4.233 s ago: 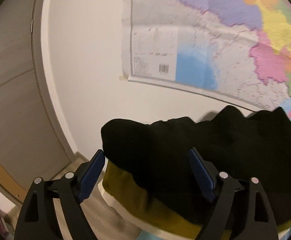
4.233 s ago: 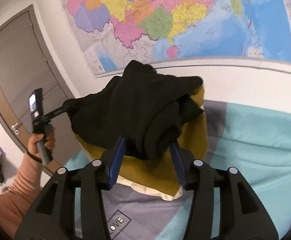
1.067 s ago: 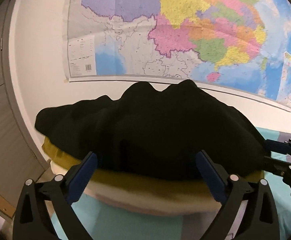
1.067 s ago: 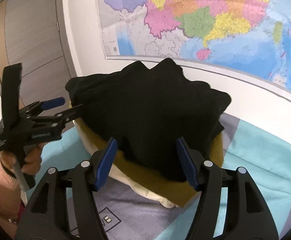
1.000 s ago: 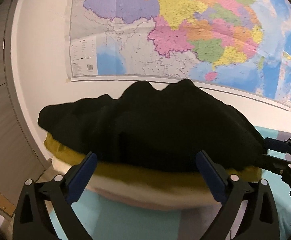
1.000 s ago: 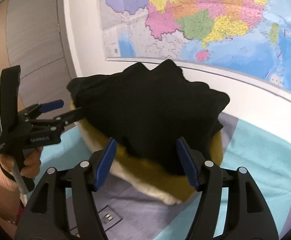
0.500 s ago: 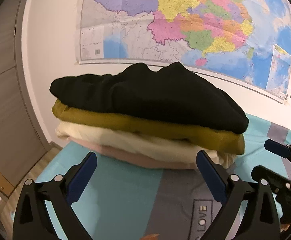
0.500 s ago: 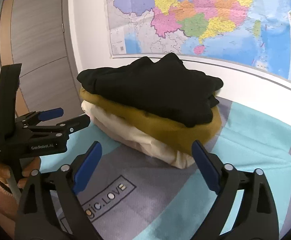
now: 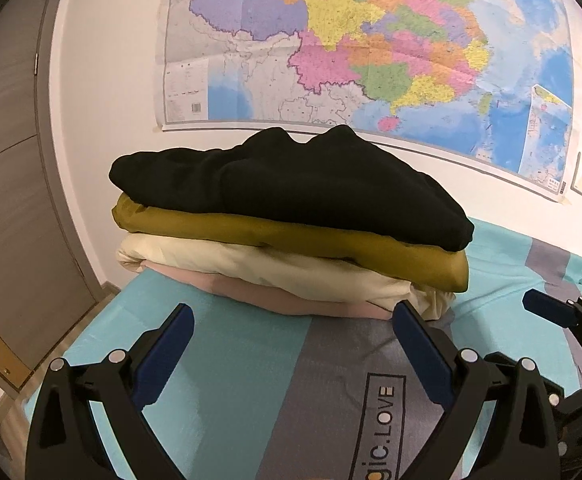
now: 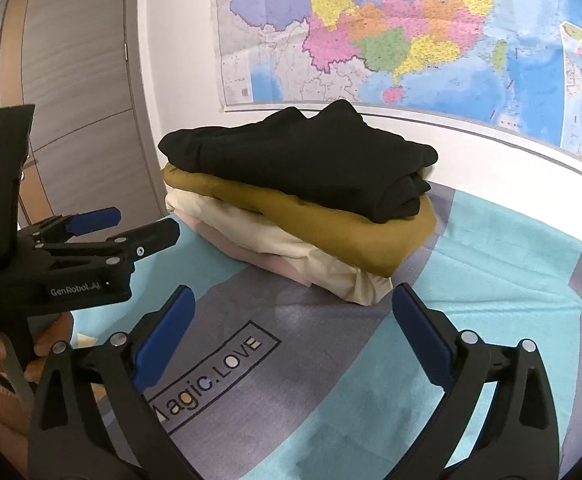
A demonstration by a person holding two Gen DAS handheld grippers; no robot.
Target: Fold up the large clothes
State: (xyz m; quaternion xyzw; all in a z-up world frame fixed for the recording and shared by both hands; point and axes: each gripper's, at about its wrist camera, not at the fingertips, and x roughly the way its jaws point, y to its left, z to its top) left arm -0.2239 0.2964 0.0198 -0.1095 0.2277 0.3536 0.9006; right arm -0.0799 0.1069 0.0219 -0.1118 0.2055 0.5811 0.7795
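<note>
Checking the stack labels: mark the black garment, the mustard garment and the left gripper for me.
black garment (image 9: 311, 188), left wrist view, middle of its top fold.
mustard garment (image 10: 351, 240), right wrist view, its front edge.
left gripper (image 9: 291, 344), left wrist view, midway between its fingertips.

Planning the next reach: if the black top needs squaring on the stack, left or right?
Left, marginally. The left gripper faces the long side of the black top squarely. The right gripper faces the stack's corner, farther back. Both are open and empty, so either could do it.
</note>
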